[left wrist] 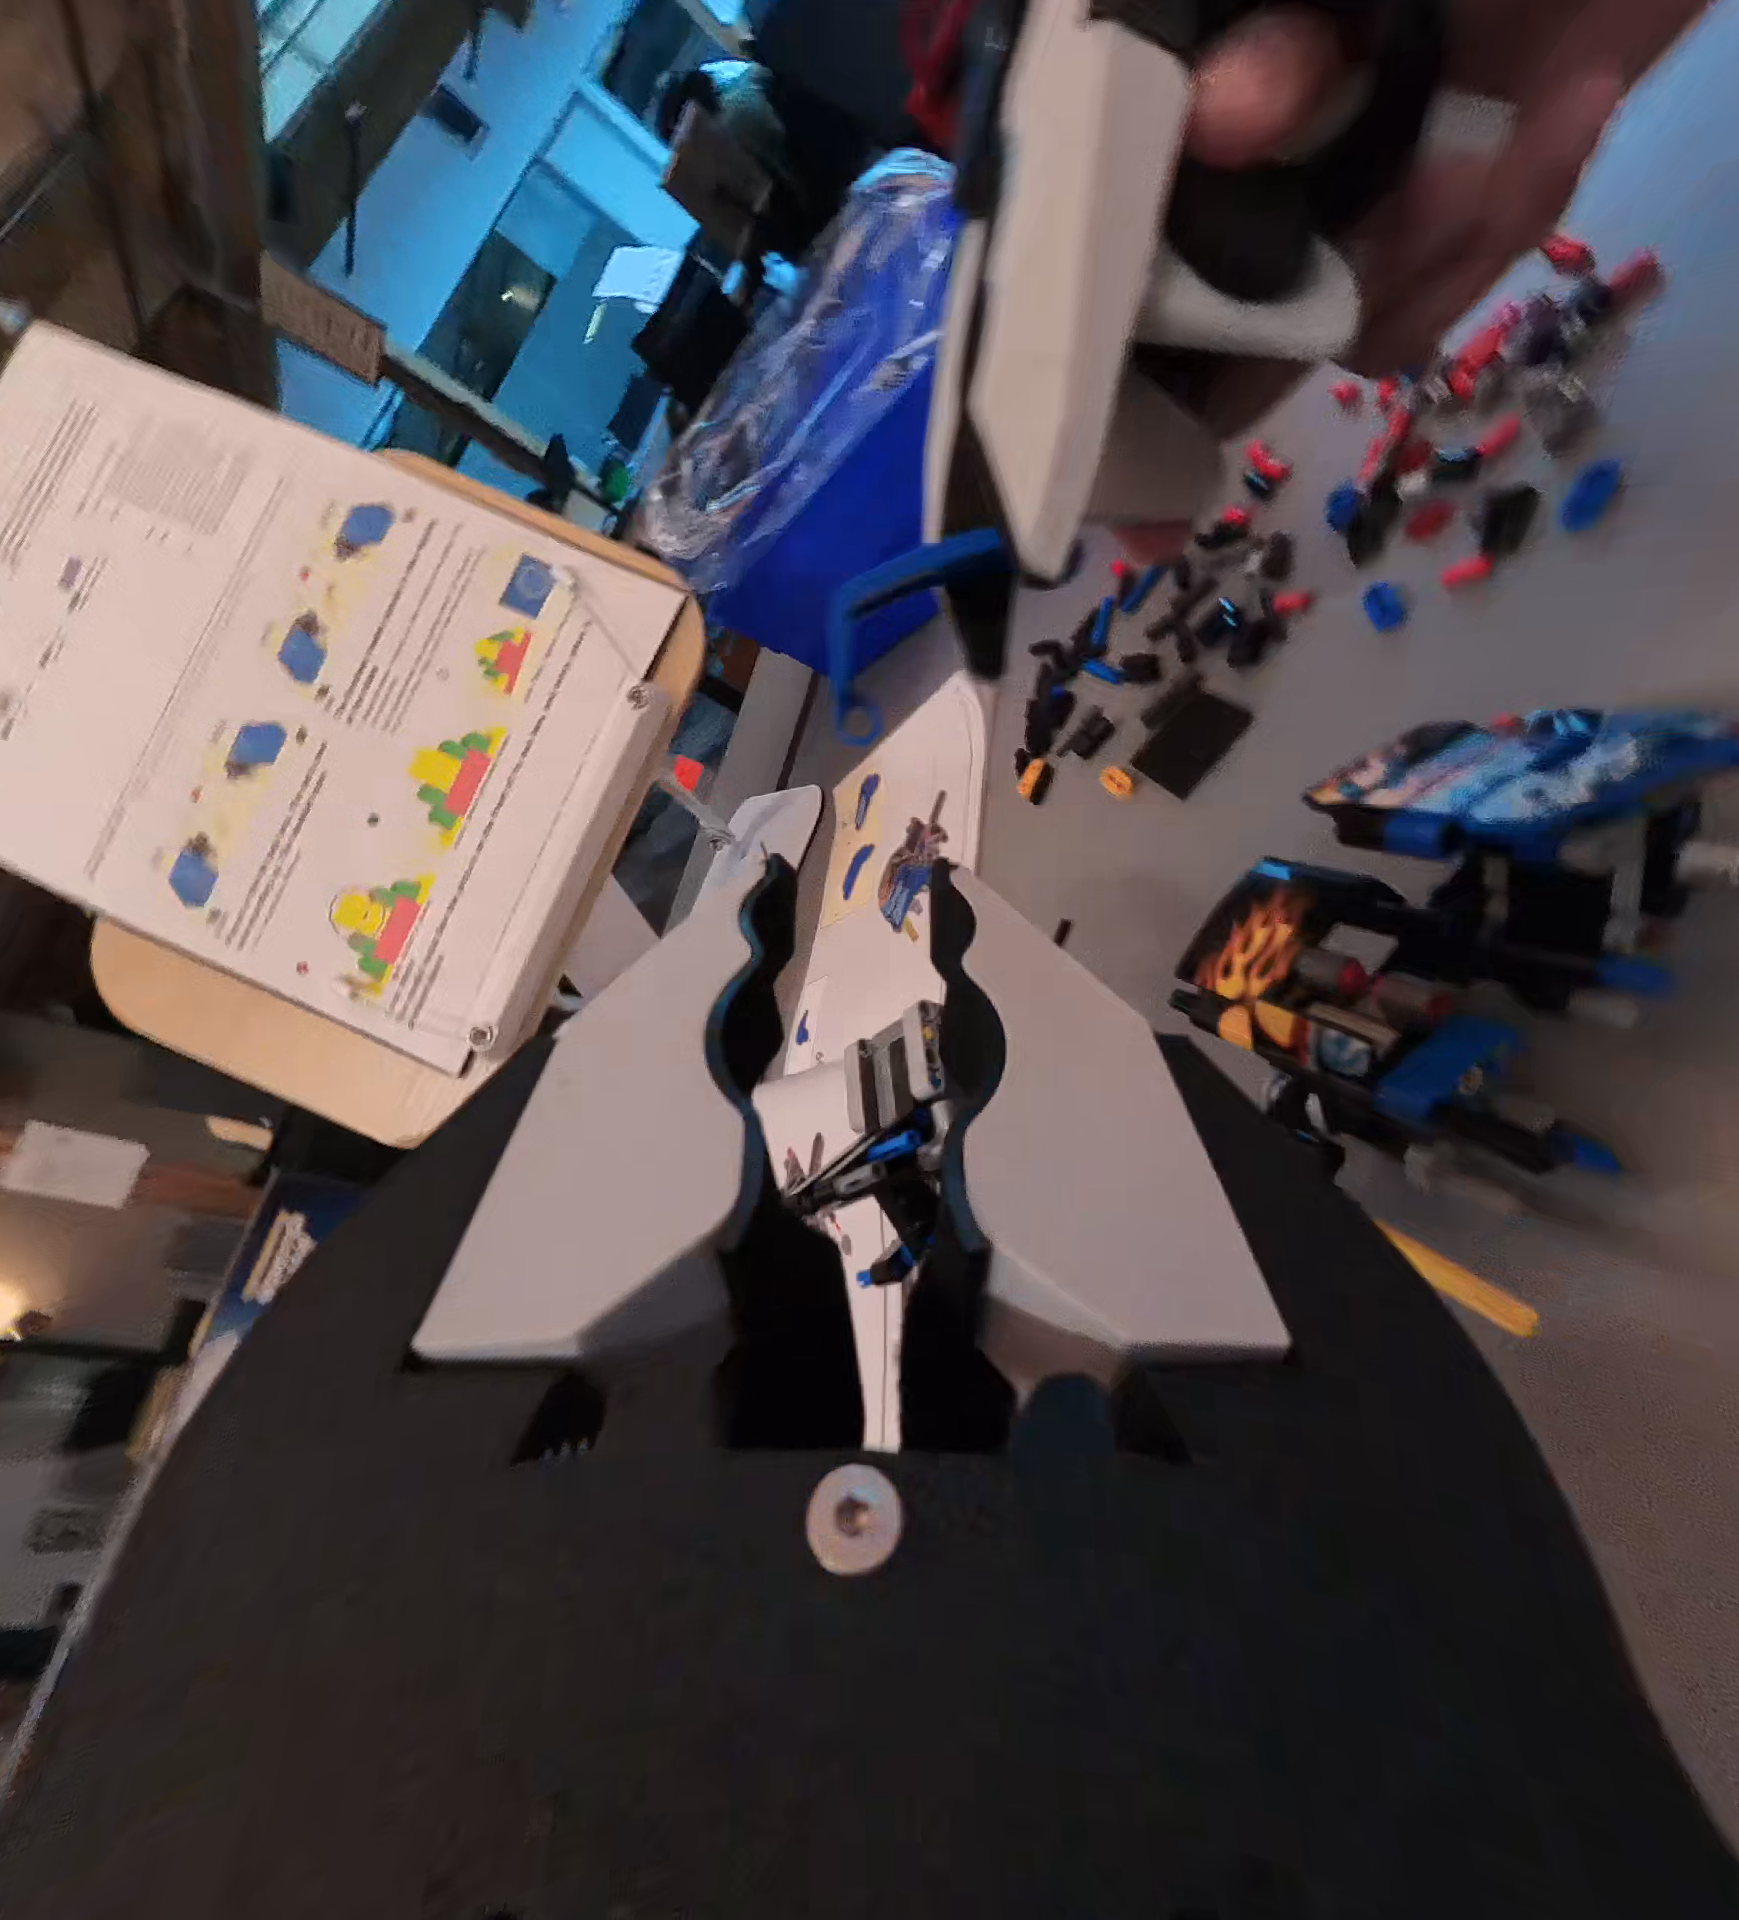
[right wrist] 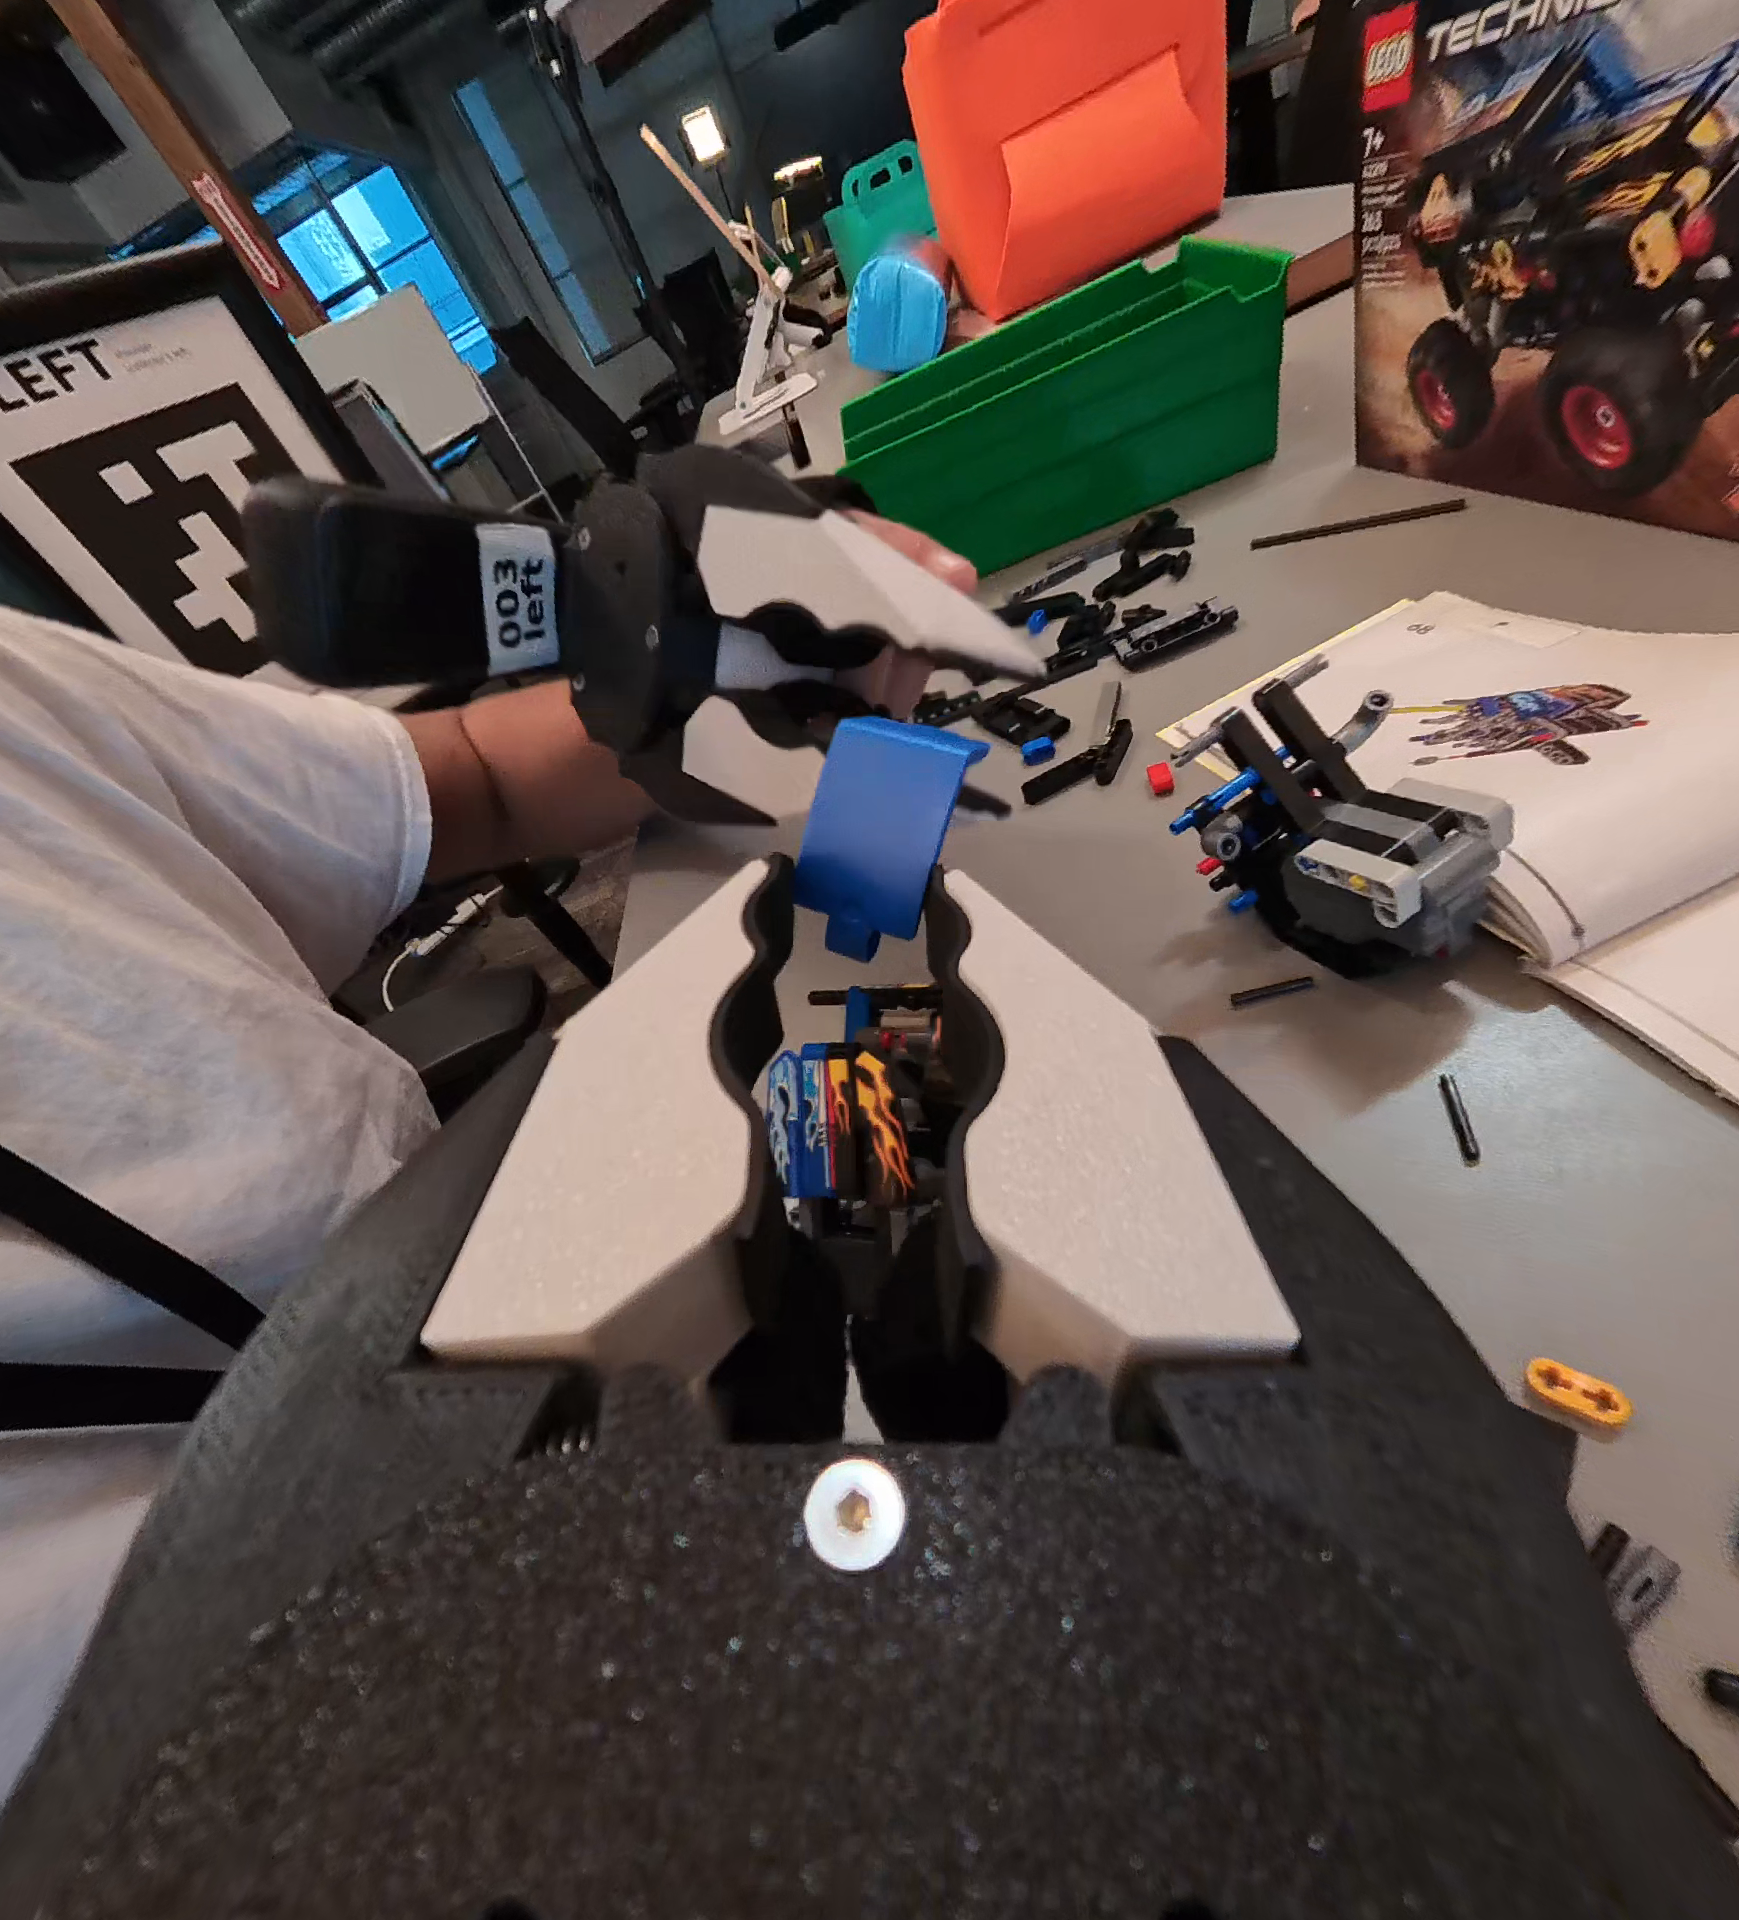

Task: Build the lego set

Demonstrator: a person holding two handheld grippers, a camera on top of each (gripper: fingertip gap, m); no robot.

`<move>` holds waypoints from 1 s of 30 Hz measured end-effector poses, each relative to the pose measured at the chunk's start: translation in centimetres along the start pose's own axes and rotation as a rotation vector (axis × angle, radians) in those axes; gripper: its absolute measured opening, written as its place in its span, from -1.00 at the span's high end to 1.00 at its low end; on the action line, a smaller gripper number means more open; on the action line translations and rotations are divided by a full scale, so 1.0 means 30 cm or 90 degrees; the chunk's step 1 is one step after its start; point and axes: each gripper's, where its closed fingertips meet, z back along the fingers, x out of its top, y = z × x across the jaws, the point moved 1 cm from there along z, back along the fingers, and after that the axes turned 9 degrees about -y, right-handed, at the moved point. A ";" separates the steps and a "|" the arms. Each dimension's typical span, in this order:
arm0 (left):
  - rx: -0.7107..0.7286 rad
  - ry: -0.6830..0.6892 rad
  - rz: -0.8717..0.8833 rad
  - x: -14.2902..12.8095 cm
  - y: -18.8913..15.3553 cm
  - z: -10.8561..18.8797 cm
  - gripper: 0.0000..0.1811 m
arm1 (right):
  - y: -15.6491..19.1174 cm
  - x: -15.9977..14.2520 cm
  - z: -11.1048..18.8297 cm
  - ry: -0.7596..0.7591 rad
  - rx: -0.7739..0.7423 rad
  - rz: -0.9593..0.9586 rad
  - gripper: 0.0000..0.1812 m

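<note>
My right gripper (right wrist: 857, 896) is shut on a blue curved panel (right wrist: 875, 821), pinched at its lower edge between the fingertips and held above the table. Below it, seen between the fingers, lies the truck body with flame stickers (right wrist: 860, 1127). In the left wrist view this body (left wrist: 1416, 935) rests on the table, and the panel (left wrist: 896, 623) hangs from the right gripper at the top. My left gripper (left wrist: 857, 894) is open and empty, raised off the table. A grey and black chassis (right wrist: 1364, 842) rests on the open manual (right wrist: 1623, 779).
Loose black, blue and red pieces (right wrist: 1104, 623) are spread over the grey table. A green bin (right wrist: 1073, 395), an orange bag (right wrist: 1062, 135) and the set's box (right wrist: 1592, 260) stand behind. A yellow piece (right wrist: 1579, 1392) lies at the right. A clipboard with printed sheets (left wrist: 273, 675) stands at the left. Left tips to right tips: about 5 cm.
</note>
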 end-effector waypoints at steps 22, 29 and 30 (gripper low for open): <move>-0.019 -0.196 0.313 0.042 0.009 0.026 0.94 | -0.012 0.014 -0.002 -0.027 -0.019 0.156 0.65; -0.306 -0.316 0.682 0.146 -0.047 0.074 0.94 | 0.062 0.038 -0.003 -0.054 0.011 0.276 0.65; -0.352 -0.339 0.721 0.169 -0.054 0.088 0.94 | 0.073 0.042 -0.010 -0.061 0.011 0.294 0.65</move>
